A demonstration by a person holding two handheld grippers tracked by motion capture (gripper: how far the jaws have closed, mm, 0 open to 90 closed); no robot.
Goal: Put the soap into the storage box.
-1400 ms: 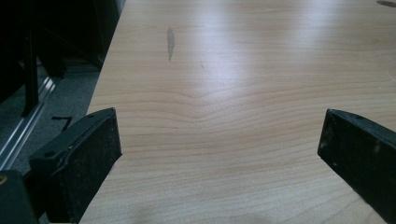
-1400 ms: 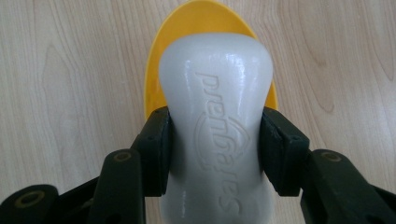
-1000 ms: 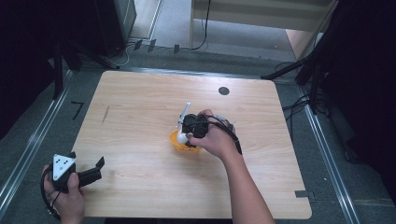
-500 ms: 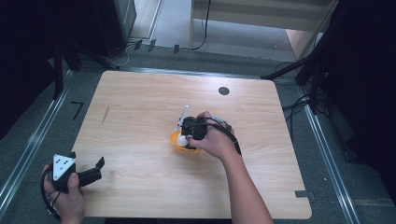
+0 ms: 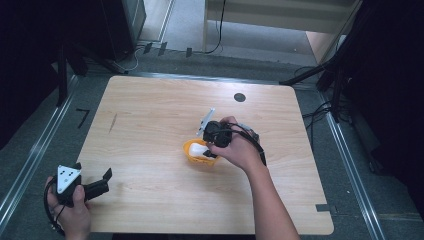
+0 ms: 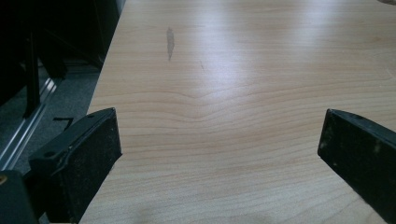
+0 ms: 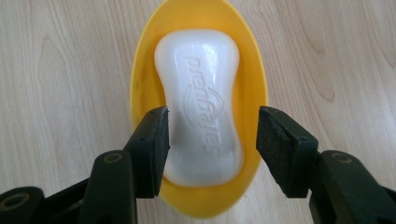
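Wooden counter carries a yellow dish holding white soap mid-counter. Right gripper fingers straddle the soap, spread apart, one touching. Left gripper rests released at the near-left corner.

A white soap bar with embossed lettering lies flat in a yellow oval dish. The dish sits near the worktop centre, slightly toward 4 o'clock.

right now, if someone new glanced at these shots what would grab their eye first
A white soap bar lying in a bright yellow dish near the middle of the wooden table, with the right gripper straddling the soap, jaws apart. The left gripper sits open at the table's near left corner.
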